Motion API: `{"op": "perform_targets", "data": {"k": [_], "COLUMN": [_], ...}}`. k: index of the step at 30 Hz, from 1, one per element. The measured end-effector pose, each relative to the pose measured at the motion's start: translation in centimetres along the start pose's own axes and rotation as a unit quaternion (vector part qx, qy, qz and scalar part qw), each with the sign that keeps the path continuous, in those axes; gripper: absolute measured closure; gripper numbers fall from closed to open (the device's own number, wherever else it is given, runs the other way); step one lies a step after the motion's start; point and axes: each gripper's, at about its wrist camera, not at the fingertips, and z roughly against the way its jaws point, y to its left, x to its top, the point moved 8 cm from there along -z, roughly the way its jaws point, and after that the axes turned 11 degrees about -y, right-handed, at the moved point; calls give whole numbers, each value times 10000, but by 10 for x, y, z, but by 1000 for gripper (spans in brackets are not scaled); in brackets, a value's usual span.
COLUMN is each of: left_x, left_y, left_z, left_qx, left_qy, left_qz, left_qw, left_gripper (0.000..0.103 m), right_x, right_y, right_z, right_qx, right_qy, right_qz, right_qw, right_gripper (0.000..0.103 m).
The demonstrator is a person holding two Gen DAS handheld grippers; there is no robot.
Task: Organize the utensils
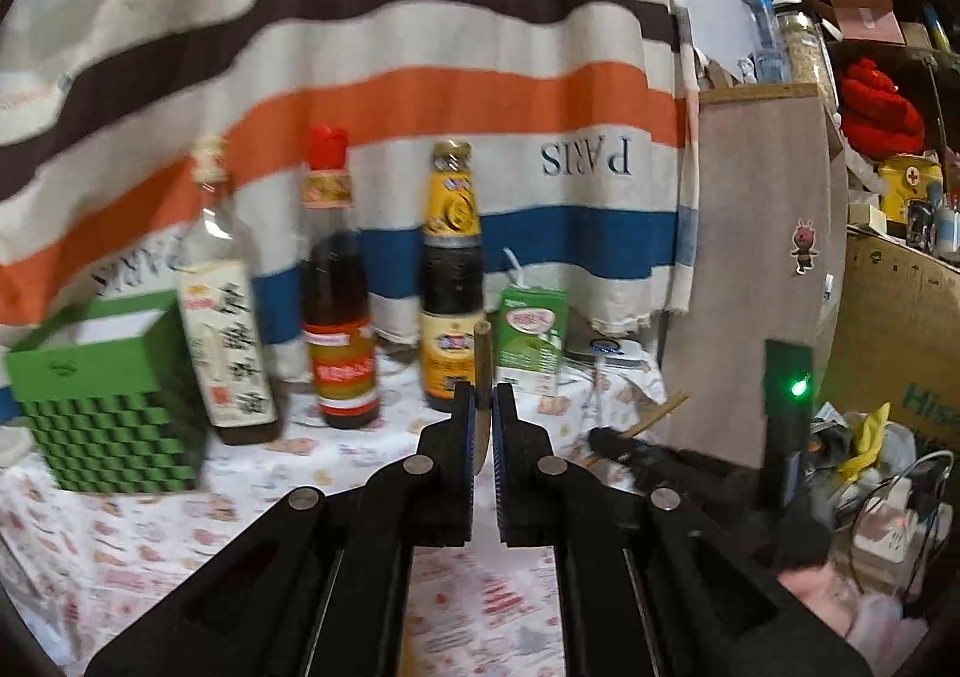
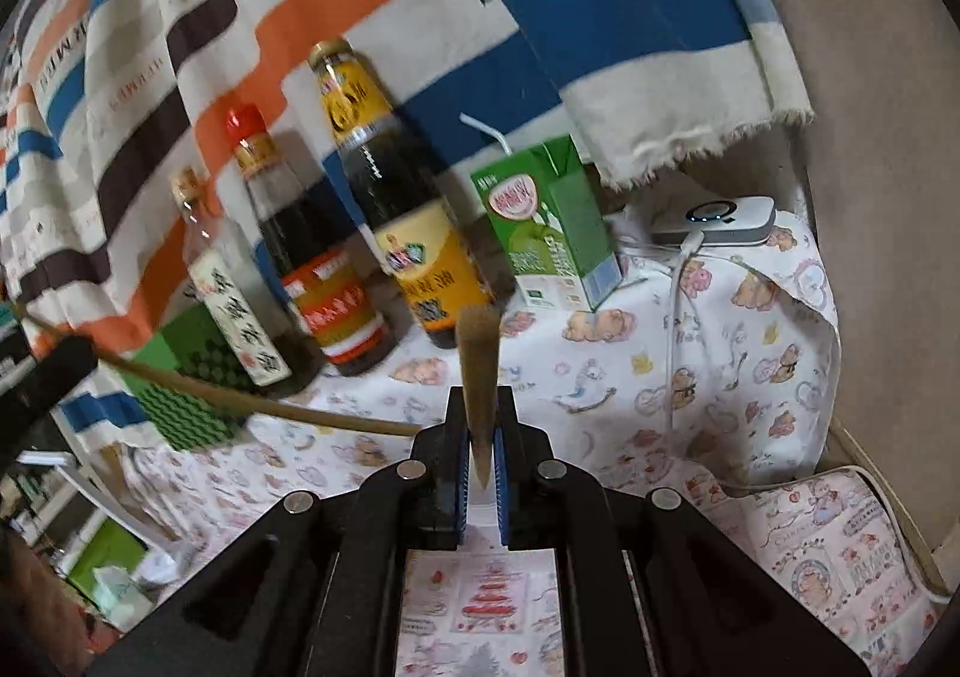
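A: Chopsticks are in both grippers. The left gripper (image 1: 483,407) is clamped on one wooden chopstick (image 1: 482,377), held upright between its blue pads; the right gripper (image 2: 480,413) is clamped on a second chopstick (image 2: 478,371), also standing up between its pads.

B: Where are they over the table?

A: Both hang above the printed tablecloth (image 2: 720,353), in front of three sauce bottles (image 1: 336,281) and a green drink carton (image 1: 531,335). In the right wrist view, the left-hand stick (image 2: 252,401) crosses the frame at a slant, apart from the bottles.

B: How far along is the job?

A: Partway, I judge. The pair is picked up, but neither stick is put away. The green patterned box (image 1: 114,407) at the left end of the table looks a likely holder, though its inside is not visible. Still left: carrying the sticks over and releasing them together.
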Motion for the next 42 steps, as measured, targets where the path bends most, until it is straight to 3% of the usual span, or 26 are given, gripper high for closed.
{"op": "perform_targets", "data": {"k": [4,7,13,21,25,27,29,31,33,36,39,42], "left_x": [-16,-30,-51,-70,-74,-73,-71,-69,-67,-65,-63,-60], "left_y": [-18,-29,-22,-3,0,1,0,1,1,9,25,41], "left_z": [-32,-49,-79,-105,-107,-105,-102,-95,-78,-51,-27,-7], "left_qx": [-102,40,193,403,444,519,585,675,555,701,876,1273], "left_qy": [488,777,1053,1145,1045,973,905,852,663,421,289,169], "left_qz": [-198,-430,-290,-182,5,-75,-279,-344,-150,-91,28,-266], "left_qw": [9986,9960,9938,9924,9935,9939,9938,9935,9961,9966,9957,9914], "left_gripper": [99,99,98,98,98,97,86,52,39,24,19,10], "right_x": [-8,-11,-16,-19,-21,-22,-22,-21,-18,-14,-17,-21], "right_y": [-7,-15,-29,-32,-31,-32,-34,-35,-32,-23,-12,4], "right_z": [-11,-17,-24,-24,-22,-22,-22,-20,-15,-7,-1,6], "right_qx": [-14,-67,-3,21,57,-6,-32,-49,-91,-248,-130,-55], "right_qy": [119,272,476,573,628,629,635,615,482,305,482,504], "right_qz": [-82,-185,-509,-676,-809,-802,-834,-877,-725,-295,-397,-251], "right_qw": [9999,9994,9976,9961,9947,9948,9945,9942,9962,9988,9980,9984], "right_gripper": [95,95,95,95,88,73,71,66,47,42,40,37]}}
